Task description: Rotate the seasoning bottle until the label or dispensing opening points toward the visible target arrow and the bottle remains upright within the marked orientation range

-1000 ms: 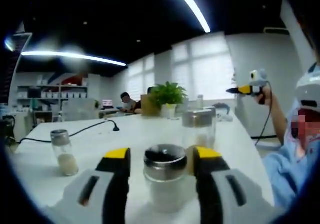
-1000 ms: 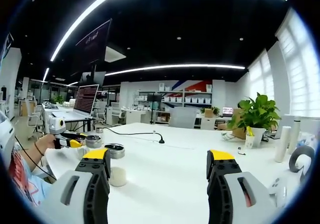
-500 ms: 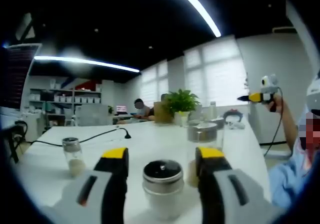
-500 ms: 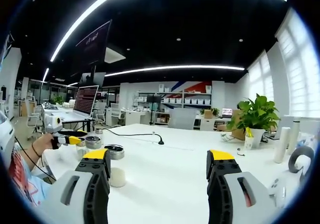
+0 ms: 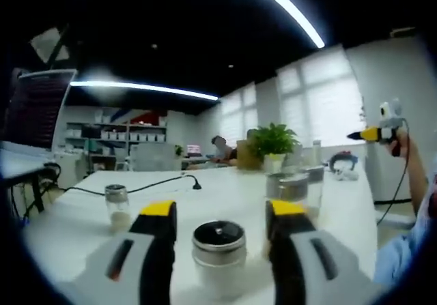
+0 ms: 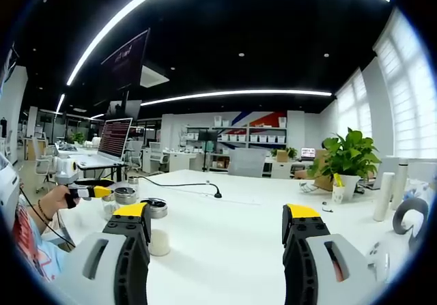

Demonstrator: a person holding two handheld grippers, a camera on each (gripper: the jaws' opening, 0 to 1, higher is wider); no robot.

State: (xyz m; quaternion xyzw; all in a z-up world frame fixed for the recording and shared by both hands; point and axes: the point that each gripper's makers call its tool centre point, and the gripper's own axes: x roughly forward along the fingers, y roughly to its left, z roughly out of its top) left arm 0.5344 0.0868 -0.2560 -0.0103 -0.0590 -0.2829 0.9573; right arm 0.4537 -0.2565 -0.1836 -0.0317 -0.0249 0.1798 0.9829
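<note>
A seasoning bottle (image 5: 218,249) with a round metal lid and white contents stands upright on the white table (image 5: 218,185). My left gripper (image 5: 222,209) is open, one jaw on each side of the bottle, with a small gap on both sides. From the right gripper view, the left gripper (image 6: 87,191) is held in a hand at the far left, next to metal-lidded bottles (image 6: 158,209). My right gripper (image 6: 216,213) is open above bare table with nothing between its jaws. It also shows raised in a hand at the right (image 5: 379,133).
A second lidded bottle (image 5: 289,190) stands just behind the right jaw, and a third (image 5: 117,206) farther left. A black cable (image 5: 147,185) crosses the table. A potted plant (image 6: 348,158), white cylinders (image 6: 384,196) and a laptop (image 6: 113,141) sit around the edges.
The left gripper view has swung, so the room has slid to the right in it. The bottle stays between the left jaws. The right gripper view is nearly unchanged.
</note>
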